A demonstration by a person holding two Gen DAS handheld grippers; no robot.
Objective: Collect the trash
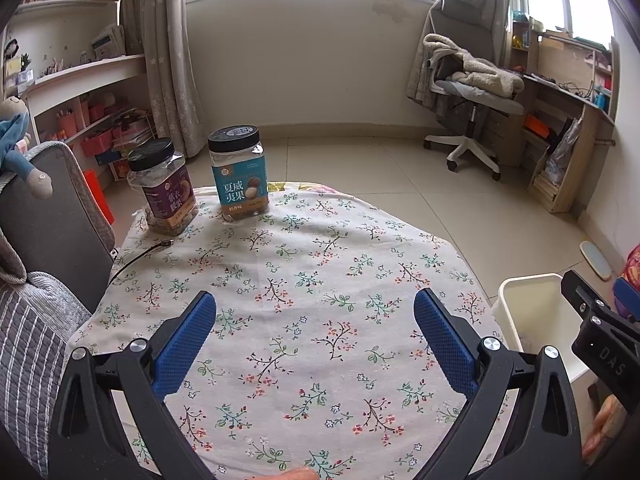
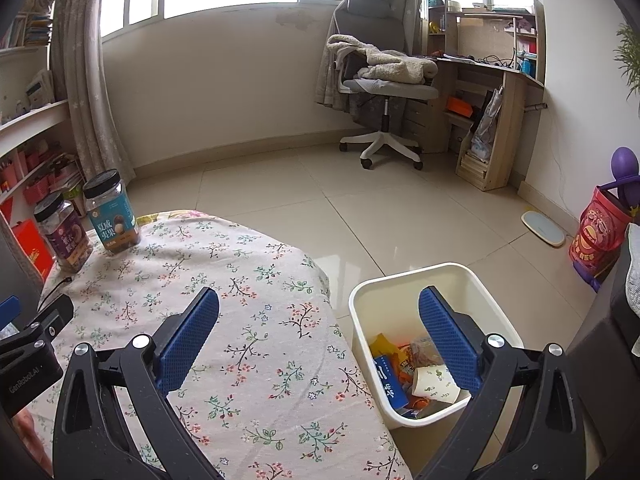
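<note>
A cream waste bin (image 2: 400, 282) stands on the floor right of the table; it holds a paper cup (image 2: 434, 382), a blue carton (image 2: 388, 380) and orange wrappers (image 2: 404, 364). The bin also shows in the left wrist view (image 1: 528, 282). My left gripper (image 1: 315, 320) is open and empty above the floral tablecloth (image 1: 288, 264). My right gripper (image 2: 319, 320) is open and empty, spanning the table's right edge and the bin. Each gripper's body shows at the edge of the other view.
Two black-lidded snack jars stand at the table's far left: a purple-labelled one (image 1: 162, 188) and a teal-labelled one (image 1: 239, 174). A black cable (image 1: 140, 254) lies by them. A grey cushioned chair (image 1: 48, 220) is left; an office chair (image 2: 384, 92) and desk stand behind.
</note>
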